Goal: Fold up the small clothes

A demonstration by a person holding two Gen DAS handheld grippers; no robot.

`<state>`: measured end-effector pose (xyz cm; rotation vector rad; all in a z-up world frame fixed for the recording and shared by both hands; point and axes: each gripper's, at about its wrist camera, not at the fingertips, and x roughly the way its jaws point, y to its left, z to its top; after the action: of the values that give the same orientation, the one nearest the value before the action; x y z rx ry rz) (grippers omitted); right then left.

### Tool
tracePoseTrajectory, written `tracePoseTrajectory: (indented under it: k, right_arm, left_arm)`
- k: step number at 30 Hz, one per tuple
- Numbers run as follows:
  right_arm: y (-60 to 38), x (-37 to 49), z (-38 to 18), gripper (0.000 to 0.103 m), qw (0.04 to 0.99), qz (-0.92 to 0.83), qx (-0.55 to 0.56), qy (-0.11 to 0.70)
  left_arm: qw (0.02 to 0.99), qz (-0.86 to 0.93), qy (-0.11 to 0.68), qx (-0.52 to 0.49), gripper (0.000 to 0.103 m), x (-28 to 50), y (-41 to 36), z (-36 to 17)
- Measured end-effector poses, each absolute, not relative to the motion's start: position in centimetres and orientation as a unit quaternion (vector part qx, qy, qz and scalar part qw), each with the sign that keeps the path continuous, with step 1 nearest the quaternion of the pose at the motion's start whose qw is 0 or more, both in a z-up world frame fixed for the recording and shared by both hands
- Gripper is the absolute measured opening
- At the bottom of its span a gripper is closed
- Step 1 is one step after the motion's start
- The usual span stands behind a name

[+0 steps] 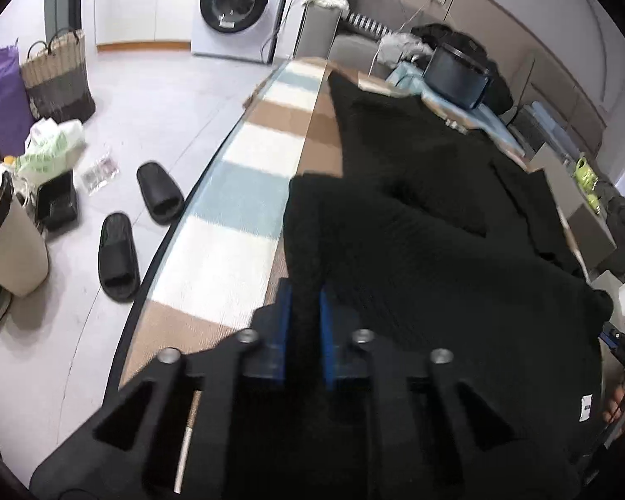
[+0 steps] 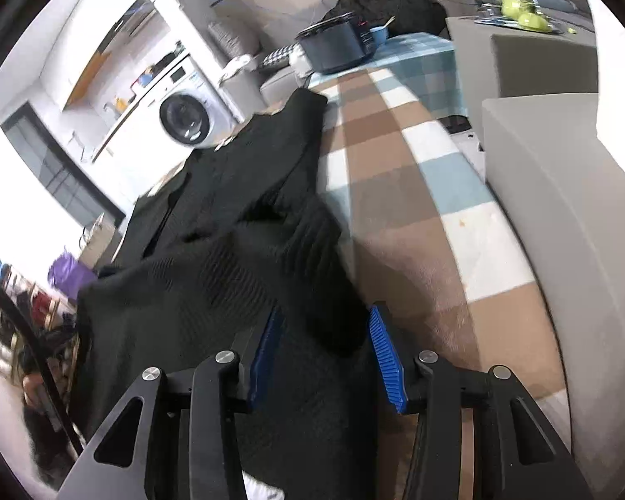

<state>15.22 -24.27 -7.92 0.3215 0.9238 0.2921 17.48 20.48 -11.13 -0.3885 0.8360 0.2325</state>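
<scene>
A black knit garment lies spread along a table covered with a brown, white and blue checked cloth. My left gripper is shut on a fold of the garment's near left edge, pinched between its blue pads. In the right wrist view the same garment runs away from me. My right gripper is open, its blue pads apart on either side of a ribbed edge of the garment that lies between them.
A dark pot stands at the table's far end on the checked cloth. Grey cushions border the table's right side. Black slippers, a bin, bags and a washing machine are on the floor to the left.
</scene>
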Motion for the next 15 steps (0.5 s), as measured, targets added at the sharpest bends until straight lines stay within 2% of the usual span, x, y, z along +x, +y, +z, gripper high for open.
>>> tracePoseTrajectory:
  k: [2, 5, 11, 15]
  right_arm:
    - [-23.9, 15.5, -7.8, 0.026, 0.872, 0.155, 0.152, 0.439]
    - [-22.8, 15.2, -6.8, 0.009, 0.882, 0.183, 0.14, 0.411]
    - [-22.6, 14.1, -3.5, 0.007, 0.916, 0.164, 0.138, 0.338]
    - [-22.9, 13.2, -2.2, 0.007, 0.917, 0.18, 0.151, 0.324]
  left_arm:
    - [0.896, 0.115, 0.386, -0.186, 0.004, 17.1, 20.5, -10.2]
    - [0.907, 0.11, 0.359, -0.193, 0.004, 15.9, 20.7, -8.7]
    - [0.922, 0.107, 0.313, -0.203, 0.003, 13.2, 20.7, -6.0]
    - [0.924, 0.105, 0.297, -0.216, 0.003, 11.5, 21.0, -5.0]
